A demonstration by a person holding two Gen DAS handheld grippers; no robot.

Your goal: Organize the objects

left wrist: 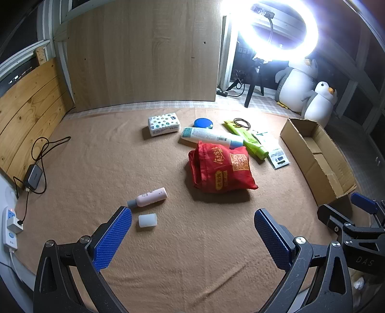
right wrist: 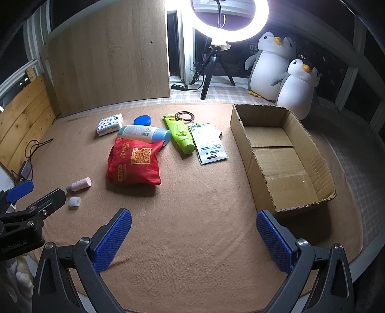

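Objects for sorting lie scattered on a tan blanket [right wrist: 192, 216]. A red bag [right wrist: 133, 162] sits near the middle, lying flat. Touching its far edge is a white bottle with a blue cap [right wrist: 144, 134], on its side. Behind that bottle are a blue round lid [right wrist: 142, 120] and a patterned tissue pack [right wrist: 110, 124], the pack slightly apart to the left. To the right of the bottle lies a green tube [right wrist: 180, 134], with a coil of thin brown bands [right wrist: 184, 116] at its far end. A white and green packet [right wrist: 209, 143] lies just beside the tube, on its right.

A small pink bottle [left wrist: 151, 197] lies on its side, well apart from the group, nearer the left gripper. A loose translucent cap [left wrist: 147, 220] sits just beside it.

An open cardboard box [right wrist: 281, 154] stands at the right edge of the blanket, flaps up, nothing seen inside.

The left gripper [left wrist: 192, 231] hangs above the blanket with jaws spread wide, nothing between them. The right gripper [right wrist: 193, 232] likewise stands wide apart and holds nothing.

Beyond the blanket: a lit ring light [right wrist: 229, 19] on a tripod, two penguin plush toys [right wrist: 272, 65], a wooden panel [right wrist: 108, 53], and a power strip [left wrist: 9, 228] at the left.
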